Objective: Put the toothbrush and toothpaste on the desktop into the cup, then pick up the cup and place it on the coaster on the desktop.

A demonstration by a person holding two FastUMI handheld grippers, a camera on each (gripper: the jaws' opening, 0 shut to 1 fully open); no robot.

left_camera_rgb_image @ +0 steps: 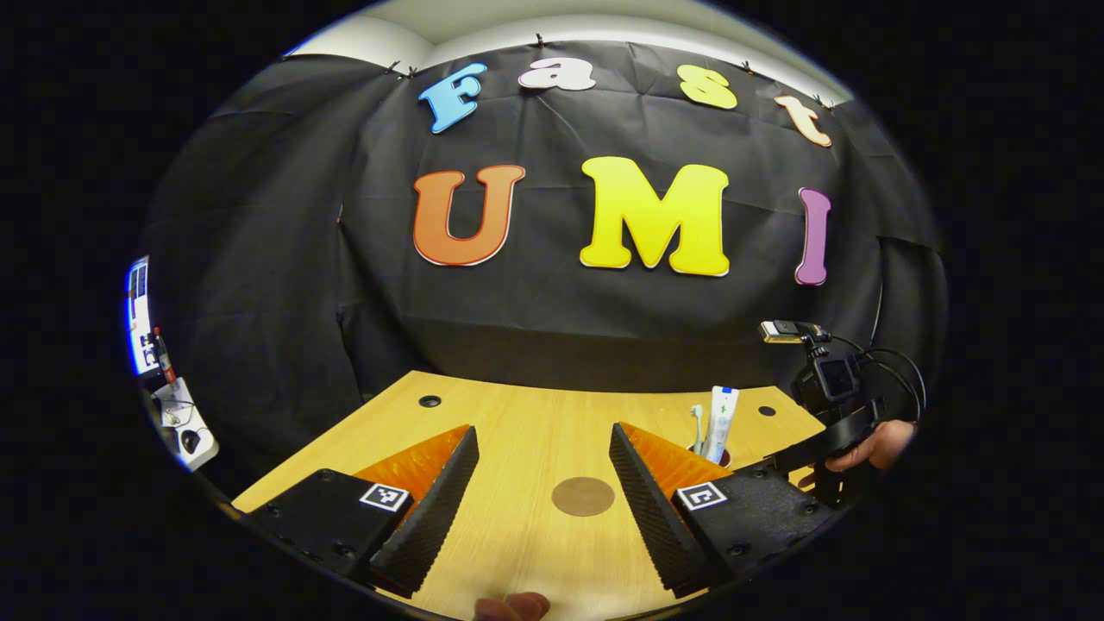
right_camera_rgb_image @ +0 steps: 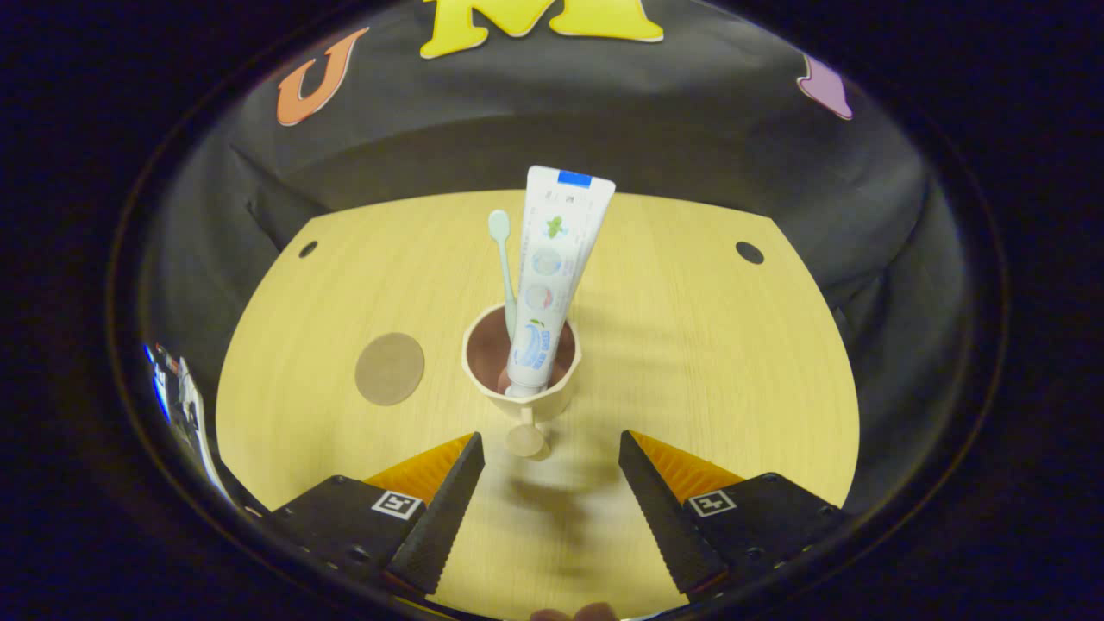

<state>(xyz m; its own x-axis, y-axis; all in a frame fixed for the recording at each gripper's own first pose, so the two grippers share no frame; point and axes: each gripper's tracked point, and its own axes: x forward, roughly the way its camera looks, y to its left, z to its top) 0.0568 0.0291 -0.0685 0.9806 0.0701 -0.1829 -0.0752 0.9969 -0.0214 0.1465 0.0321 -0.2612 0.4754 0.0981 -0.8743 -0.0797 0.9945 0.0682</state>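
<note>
Right tool (right_camera_rgb_image: 550,492), fingers spread and empty, faces the beige plastic cup (right_camera_rgb_image: 521,366) holding the pale green toothbrush (right_camera_rgb_image: 503,259) and white toothpaste tube (right_camera_rgb_image: 556,259), so it should close squarely on the cup's wall, keep it upright, and carry it to the round brown coaster (right_camera_rgb_image: 390,369) beside the cup.

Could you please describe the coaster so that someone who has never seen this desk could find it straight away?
Start at the wooden desk and find the cup standing near its middle, with the toothbrush and toothpaste upright in it. In the right gripper view, the coaster lies on the desk just left of that cup, apart from it. It is a flat, round, brown disc with nothing on it.
</note>
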